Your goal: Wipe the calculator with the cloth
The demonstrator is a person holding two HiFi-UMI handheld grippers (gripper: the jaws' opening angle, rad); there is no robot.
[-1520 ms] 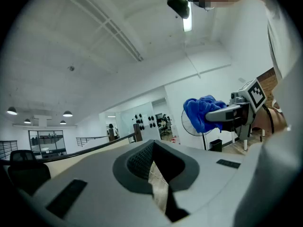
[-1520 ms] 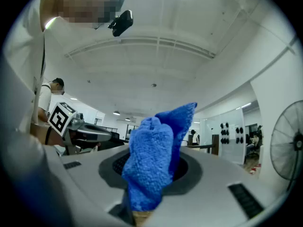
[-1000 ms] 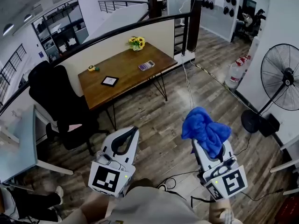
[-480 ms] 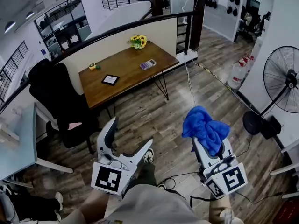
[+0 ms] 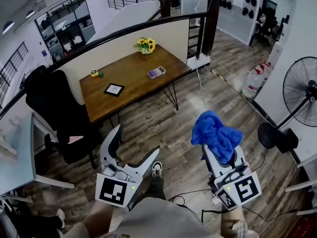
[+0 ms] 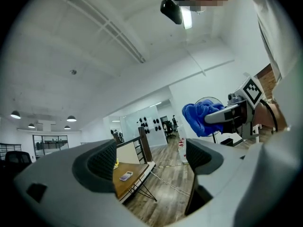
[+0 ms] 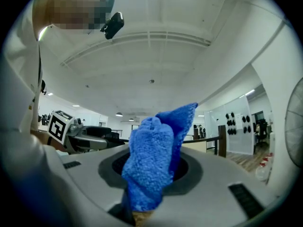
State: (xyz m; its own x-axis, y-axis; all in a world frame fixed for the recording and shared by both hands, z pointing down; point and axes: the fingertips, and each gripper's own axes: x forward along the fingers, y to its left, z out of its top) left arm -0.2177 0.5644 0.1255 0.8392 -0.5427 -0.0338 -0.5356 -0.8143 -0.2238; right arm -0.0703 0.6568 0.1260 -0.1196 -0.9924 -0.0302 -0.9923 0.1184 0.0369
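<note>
Wooden floor (image 5: 181,128) lies under me. Far off at twelve o'clock stands the desk (image 5: 124,100), with the calculator (image 5: 155,72) on it, well apart from both tools. My left hand-held gripper (image 5: 137,140) has just opened wide and is empty. My right hand-held gripper (image 5: 214,148) squeezes the blue cloth (image 5: 216,133).

I count one table (image 5: 133,68) at eleven o'clock, one calculator (image 5: 155,72), one flower bunch (image 5: 145,45), one cloth (image 5: 215,133), one fan (image 5: 299,90), one chair (image 5: 54,103).

Calculator (image 5: 155,72) keys too small, indistinct
</note>
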